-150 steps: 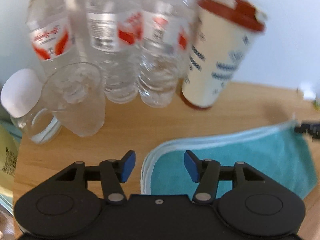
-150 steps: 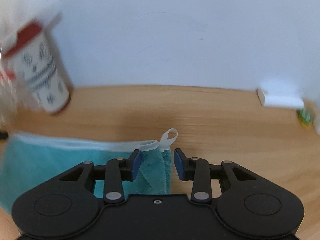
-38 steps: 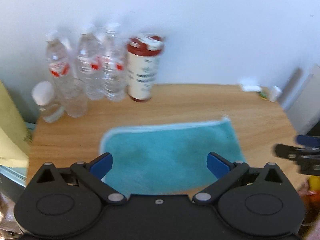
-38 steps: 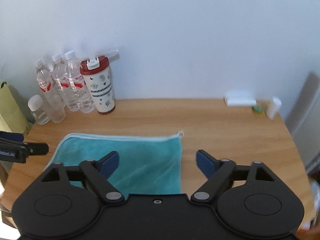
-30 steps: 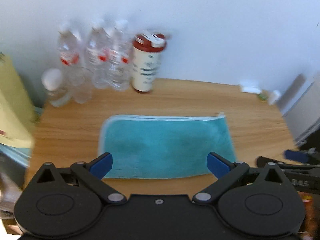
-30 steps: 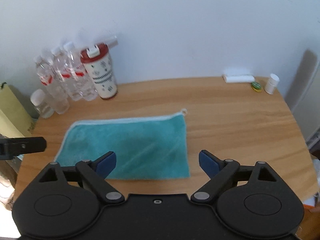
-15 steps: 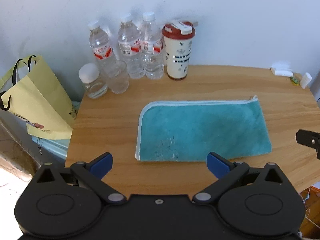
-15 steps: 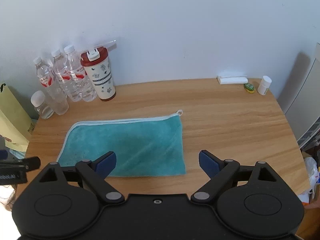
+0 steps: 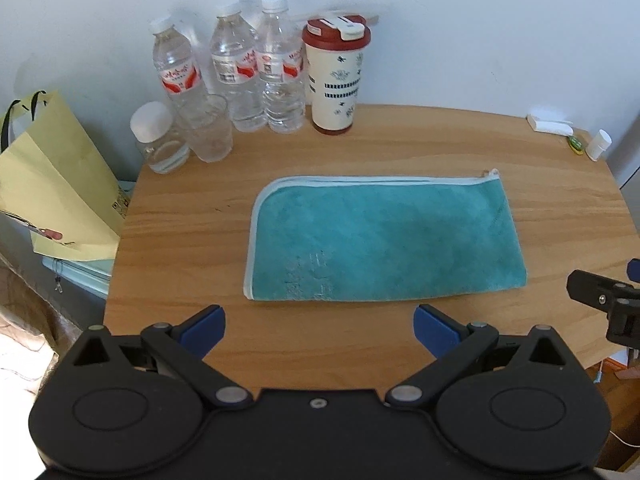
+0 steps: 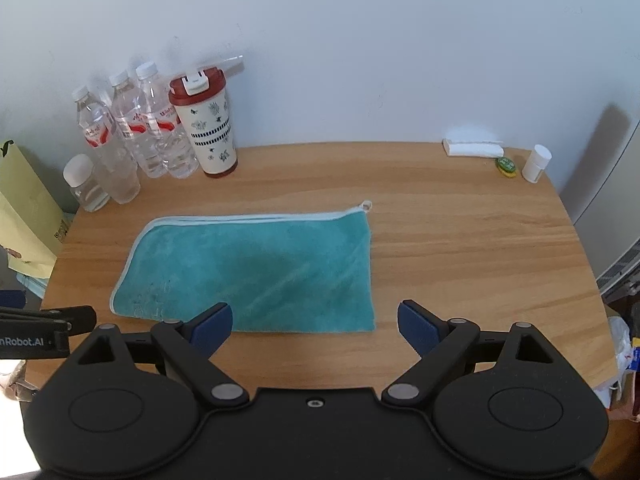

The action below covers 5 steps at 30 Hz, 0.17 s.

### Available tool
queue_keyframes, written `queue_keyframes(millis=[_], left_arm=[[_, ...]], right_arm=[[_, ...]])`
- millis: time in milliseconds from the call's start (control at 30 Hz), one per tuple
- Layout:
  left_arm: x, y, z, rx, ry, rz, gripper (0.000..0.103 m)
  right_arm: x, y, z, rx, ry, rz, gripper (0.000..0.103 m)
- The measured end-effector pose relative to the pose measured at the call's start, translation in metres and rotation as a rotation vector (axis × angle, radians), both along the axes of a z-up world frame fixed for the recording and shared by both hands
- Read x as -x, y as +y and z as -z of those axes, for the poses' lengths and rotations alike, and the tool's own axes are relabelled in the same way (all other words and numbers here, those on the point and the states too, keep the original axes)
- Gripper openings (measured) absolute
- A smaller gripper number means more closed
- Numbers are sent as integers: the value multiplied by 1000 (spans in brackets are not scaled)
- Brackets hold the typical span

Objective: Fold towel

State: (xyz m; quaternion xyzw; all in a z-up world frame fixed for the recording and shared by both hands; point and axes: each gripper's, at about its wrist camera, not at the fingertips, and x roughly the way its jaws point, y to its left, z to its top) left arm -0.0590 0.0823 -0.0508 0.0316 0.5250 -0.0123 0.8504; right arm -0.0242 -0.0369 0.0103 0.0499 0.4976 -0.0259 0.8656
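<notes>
A teal towel [image 9: 384,240] with pale blue trim lies folded in half as a long flat rectangle in the middle of the wooden table [image 9: 180,216]. The right wrist view shows the same towel [image 10: 256,268], with a small hanging loop at its far right corner. My left gripper [image 9: 319,327] is open and empty, held above the table's near edge, well back from the towel. Over that same near edge my right gripper [image 10: 315,323] is open and empty too. Each gripper shows at the edge of the other's view.
Three water bottles [image 9: 244,76], a glass [image 9: 208,128], a small jar [image 9: 158,138] and a red-lidded tumbler [image 9: 336,80] stand at the back left. A yellow paper bag [image 9: 48,184] hangs off the table's left side. A white box [image 10: 472,147] and small bottle [image 10: 536,163] sit back right.
Both grippers let go of the towel's far edge, opened wide and pulled back and up from the table. In the last half second they hardly moved. The towel lies still.
</notes>
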Motion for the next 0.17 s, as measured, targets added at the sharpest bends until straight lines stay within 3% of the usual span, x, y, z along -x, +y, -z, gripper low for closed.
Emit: queue_keyframes(millis=[167], left_arm=[[2, -9, -4, -5, -29, 41, 102]], right_arm=[[-1, -4, 4, -27, 24, 2, 93]])
